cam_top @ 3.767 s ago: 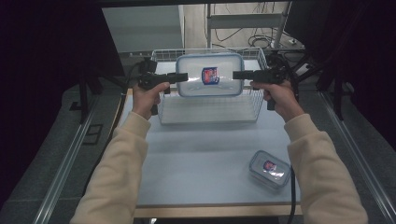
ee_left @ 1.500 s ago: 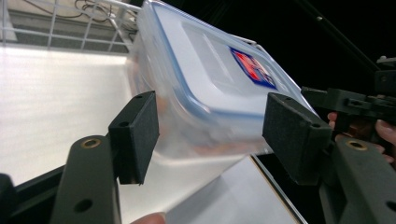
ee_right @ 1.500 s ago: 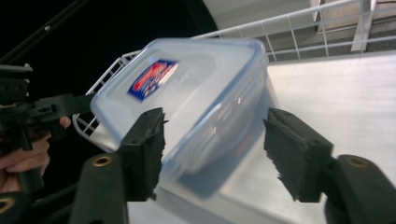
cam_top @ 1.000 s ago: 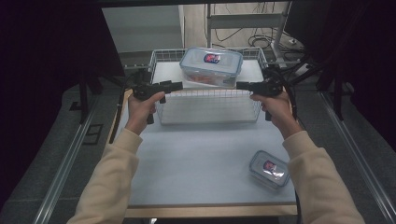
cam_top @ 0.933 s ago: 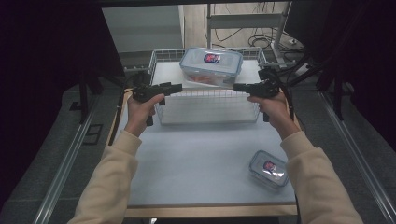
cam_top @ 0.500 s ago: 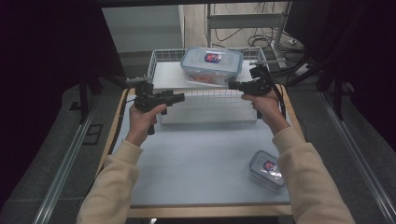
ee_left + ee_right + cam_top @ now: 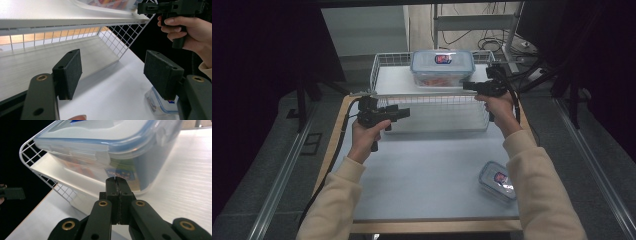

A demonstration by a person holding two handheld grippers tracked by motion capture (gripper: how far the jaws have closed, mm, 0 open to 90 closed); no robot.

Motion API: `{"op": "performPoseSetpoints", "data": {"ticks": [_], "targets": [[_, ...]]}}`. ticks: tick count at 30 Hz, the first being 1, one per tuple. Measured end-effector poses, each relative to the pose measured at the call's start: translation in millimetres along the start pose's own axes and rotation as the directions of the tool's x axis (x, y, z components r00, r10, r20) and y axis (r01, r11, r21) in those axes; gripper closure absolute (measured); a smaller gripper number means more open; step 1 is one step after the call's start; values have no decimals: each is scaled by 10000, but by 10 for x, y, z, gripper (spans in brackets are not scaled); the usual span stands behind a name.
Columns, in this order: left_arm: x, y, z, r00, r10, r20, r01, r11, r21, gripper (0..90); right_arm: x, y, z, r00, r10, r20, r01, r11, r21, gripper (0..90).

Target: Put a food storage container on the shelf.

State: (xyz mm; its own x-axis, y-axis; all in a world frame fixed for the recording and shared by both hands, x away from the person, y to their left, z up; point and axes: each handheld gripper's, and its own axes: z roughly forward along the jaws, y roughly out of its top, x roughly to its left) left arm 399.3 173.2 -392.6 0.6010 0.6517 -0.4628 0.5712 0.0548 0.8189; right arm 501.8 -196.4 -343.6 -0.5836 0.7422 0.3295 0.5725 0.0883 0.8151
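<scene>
A large clear plastic container with a blue-rimmed snap lid (image 7: 442, 67) is sitting on the top shelf of a white wire rack (image 7: 432, 97), toward its far right side, at the far end of the pale bench (image 7: 422, 170). The right tongs (image 7: 467, 85) are being held by the person's right hand (image 7: 497, 102) just in front of the container's right end, near it but not touching; in the right gripper view the two black jaws are pressing flat together with nothing between them, their tips pointing at the container's lower wall (image 7: 120, 170). The left tongs (image 7: 404, 113) are being held by the left hand (image 7: 367, 135) in front of the rack's near left edge; in the left gripper view their padded jaws are standing spread wide and empty, facing the space under the shelf. A small clear lidded container with a red and blue label (image 7: 498, 180) is lying on the bench near its right front corner, well apart from both tongs.
</scene>
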Motion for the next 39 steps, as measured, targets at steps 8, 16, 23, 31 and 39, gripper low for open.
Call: {"op": "performPoseSetpoints", "data": {"ticks": [8,16,23,31,39], "targets": [[15,-36,16,10000,-19,-9,19,10000,67,308,-55,9,-1,9997,195,177,-192,9997,-140,895],[-16,-63,-3,10000,66,-50,-65,10000,67,307,-67,-24,-47,9995,310,11,-309,9993,-227,896],[-16,-182,-96,9998,26,-186,-23,9999,127,307,-9,-153,-285,9992,18,-390,-34,9992,-393,896],[-13,-388,-213,9995,-31,-326,37,9998,197,307,-92,-489,-559,9970,133,-766,-159,9993,-335,896],[23,-611,-226,9993,-221,-300,232,9991,357,301,-129,-894,-749,9970,45,-776,-48,10000,-41,895]]}}
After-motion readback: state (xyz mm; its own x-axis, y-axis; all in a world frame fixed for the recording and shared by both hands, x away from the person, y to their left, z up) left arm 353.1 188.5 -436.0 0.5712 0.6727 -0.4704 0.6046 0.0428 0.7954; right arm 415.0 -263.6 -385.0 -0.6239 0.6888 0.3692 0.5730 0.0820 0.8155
